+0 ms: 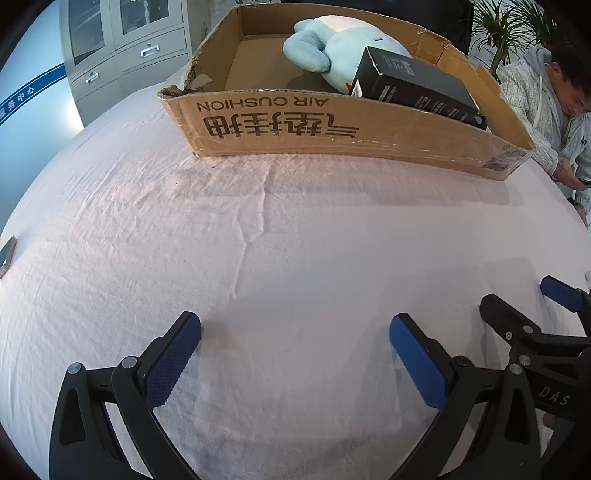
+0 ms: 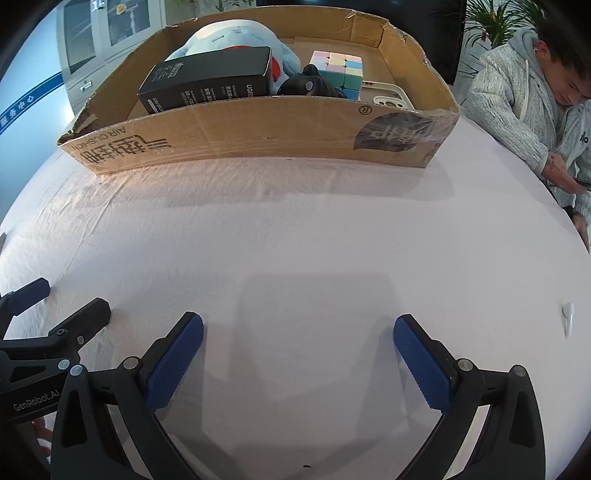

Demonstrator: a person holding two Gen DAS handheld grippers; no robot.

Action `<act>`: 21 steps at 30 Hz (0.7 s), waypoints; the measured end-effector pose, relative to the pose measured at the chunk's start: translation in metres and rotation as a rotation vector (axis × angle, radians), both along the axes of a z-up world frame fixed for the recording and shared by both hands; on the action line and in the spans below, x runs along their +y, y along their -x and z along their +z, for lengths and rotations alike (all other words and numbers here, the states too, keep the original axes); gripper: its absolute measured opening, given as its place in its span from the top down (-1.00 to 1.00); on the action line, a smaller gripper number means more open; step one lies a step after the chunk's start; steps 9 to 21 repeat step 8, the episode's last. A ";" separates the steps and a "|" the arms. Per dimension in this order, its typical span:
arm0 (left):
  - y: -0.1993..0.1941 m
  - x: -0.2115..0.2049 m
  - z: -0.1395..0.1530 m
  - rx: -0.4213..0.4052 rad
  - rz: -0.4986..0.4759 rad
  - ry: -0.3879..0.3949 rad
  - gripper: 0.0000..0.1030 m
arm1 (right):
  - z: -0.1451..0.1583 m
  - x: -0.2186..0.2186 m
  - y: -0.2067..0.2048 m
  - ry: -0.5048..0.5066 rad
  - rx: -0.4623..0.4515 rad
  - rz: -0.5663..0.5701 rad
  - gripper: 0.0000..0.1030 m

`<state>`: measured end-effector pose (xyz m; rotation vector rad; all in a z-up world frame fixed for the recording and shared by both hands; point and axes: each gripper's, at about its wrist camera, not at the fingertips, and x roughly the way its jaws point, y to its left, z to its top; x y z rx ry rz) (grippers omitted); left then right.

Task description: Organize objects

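We see one cardboard box [image 2: 258,125] at the far side of the table [image 2: 295,240], its long axis running left to right across both views, the open top upward and the printed side wall facing us, with the lettering upside down. Everything we can count lies inside it: one pale blue plush toy [image 2: 236,31], one black carton [image 2: 210,77] lying tilted against the toy with its long axis roughly along the box, one pastel puzzle cube [image 2: 338,68], one dark rounded thing [image 2: 310,85] we cannot identify, and one white phone case [image 2: 389,98], mostly cut off by the front wall. From the left wrist view only the toy [image 1: 332,40] and the carton [image 1: 417,83] show above the box [image 1: 332,129]; the rest is hidden.

Our left gripper [image 1: 295,354] hangs over bare cloth [image 1: 258,258] with its two blue pads spread wide and nothing between them. Our right gripper [image 2: 298,356] is the same: fingers wide apart, holding nothing, well short of the box.

One small white object [image 2: 568,317] lies on the cloth at the right, too small to name. One seated person [image 2: 535,92] at the far right is partly cut off by the frame edge
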<state>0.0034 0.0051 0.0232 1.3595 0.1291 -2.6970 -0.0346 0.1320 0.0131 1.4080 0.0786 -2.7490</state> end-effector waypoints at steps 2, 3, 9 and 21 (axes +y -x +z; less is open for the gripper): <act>0.000 0.000 0.000 0.000 0.000 0.000 -0.99 | 0.000 0.000 0.000 0.001 0.000 0.000 -1.00; 0.000 0.000 0.000 0.000 0.000 0.000 -0.99 | 0.000 0.000 0.000 0.001 0.000 0.000 -1.00; 0.000 0.001 0.000 0.000 0.000 0.001 -0.99 | 0.000 0.001 -0.003 0.001 0.000 -0.015 -1.00; 0.000 0.001 0.000 0.000 0.000 0.001 -0.99 | 0.000 0.001 -0.003 0.001 0.000 -0.015 -1.00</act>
